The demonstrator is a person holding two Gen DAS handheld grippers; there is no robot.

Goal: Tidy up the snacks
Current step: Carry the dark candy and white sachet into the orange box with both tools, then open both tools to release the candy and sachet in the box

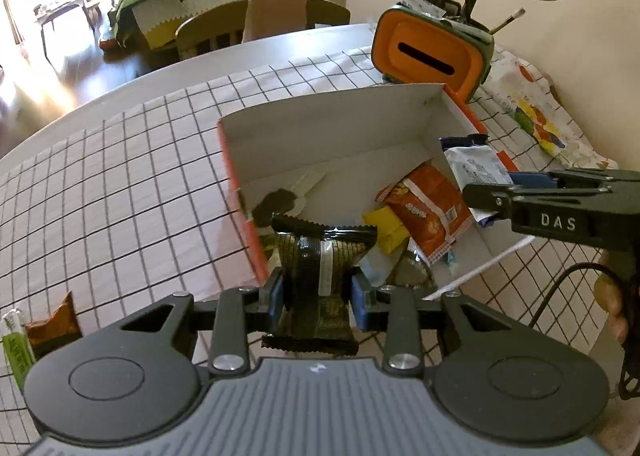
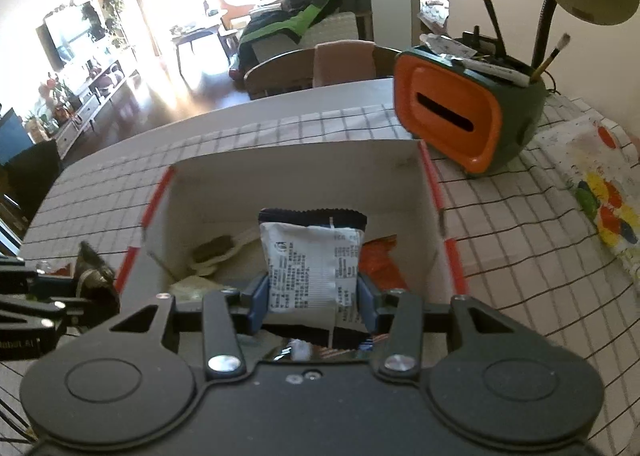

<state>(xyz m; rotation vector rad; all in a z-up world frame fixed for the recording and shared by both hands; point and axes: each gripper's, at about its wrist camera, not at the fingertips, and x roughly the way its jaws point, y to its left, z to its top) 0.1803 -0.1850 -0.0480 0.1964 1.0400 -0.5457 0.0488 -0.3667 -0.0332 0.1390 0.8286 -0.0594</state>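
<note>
Both grippers are carrying snacks to the box [image 1: 360, 128]. The left gripper [image 1: 318, 292] is clamped on a dark packet [image 1: 320, 256], held just over the box's near orange edge; the right gripper [image 2: 312, 296] grips a white packet [image 2: 308, 260] above the box's inside, where an orange bag [image 1: 428, 212] and a yellow sweet [image 1: 386, 228] already lie. Next, I judge, each must clear the wall, then let go without bumping the other

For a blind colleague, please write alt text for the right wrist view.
The right gripper holds a white snack packet with black ends above an open white cardboard box with red edges, which stands on a grid-patterned tablecloth.
</note>
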